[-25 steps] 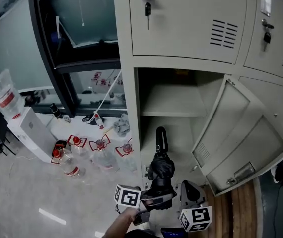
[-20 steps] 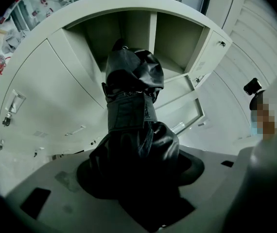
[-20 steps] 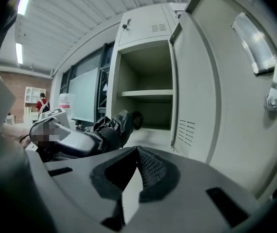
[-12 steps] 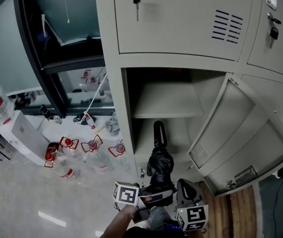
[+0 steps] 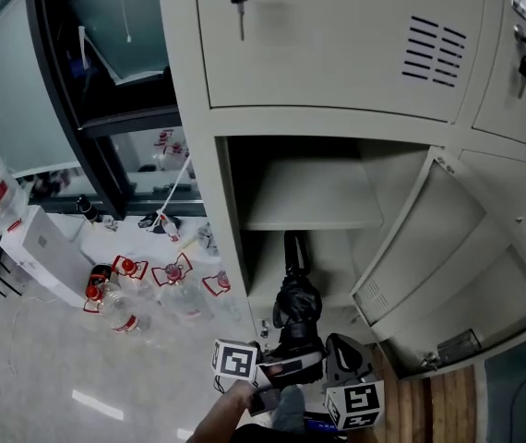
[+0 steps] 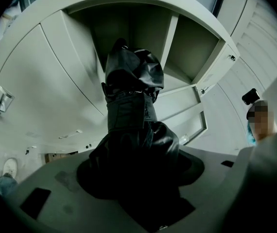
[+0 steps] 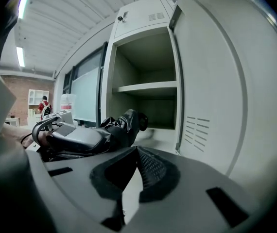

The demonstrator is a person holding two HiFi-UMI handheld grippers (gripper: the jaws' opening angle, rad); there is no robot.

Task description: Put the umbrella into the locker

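Left gripper view: left tool (image 6: 133, 178) clamped on umbrella (image 6: 129, 110), far end toward locker (image 6: 187, 47) opening; right tool (image 7: 136, 152) closed, empty.

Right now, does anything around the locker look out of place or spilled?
Yes: clear bottles with red caps lie scattered on the floor left of the locker, one apparently on its side. The umbrella, held by the left gripper, looks fine.

black folded umbrella (image 5: 297, 307) (slim end foremost) points into the open beige locker (image 5: 311, 195), under its shelf.
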